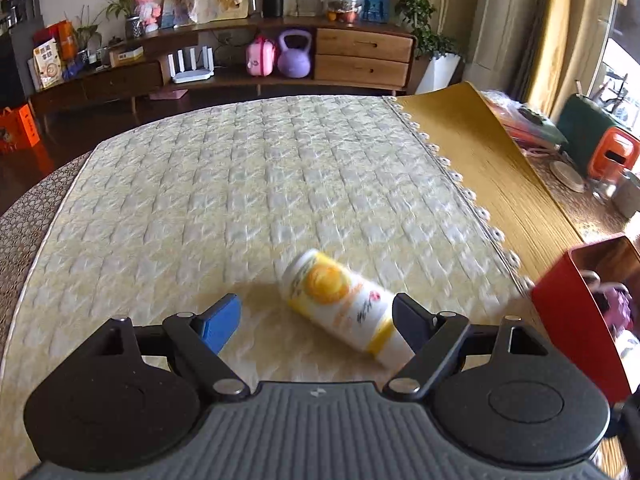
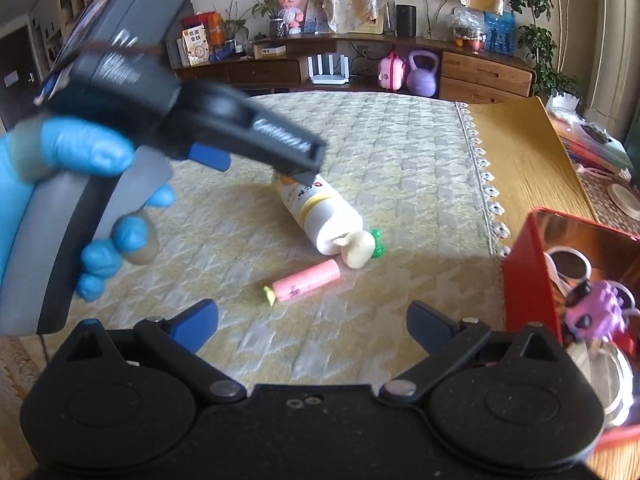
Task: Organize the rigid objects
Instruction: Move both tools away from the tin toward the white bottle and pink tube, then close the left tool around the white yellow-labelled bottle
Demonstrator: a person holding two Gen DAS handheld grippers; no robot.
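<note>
A white and yellow bottle [image 1: 340, 300] lies on its side on the quilted tablecloth [image 1: 240, 184]. My left gripper [image 1: 316, 320] is open, its jaws on either side of the bottle's near end, right finger close to it. In the right wrist view the bottle [image 2: 320, 212] lies under the left gripper [image 2: 260, 160], with a white toy radish [image 2: 360, 250] and a pink tube [image 2: 308, 286] beside it. My right gripper [image 2: 312, 322] is open and empty, just short of the pink tube.
A red box [image 2: 532, 280] at the right holds a purple toy [image 2: 596, 314] and other items; it also shows in the left wrist view [image 1: 572, 320]. Bare wooden table [image 1: 492, 176] lies right of the cloth. A sideboard [image 1: 240, 60] stands behind.
</note>
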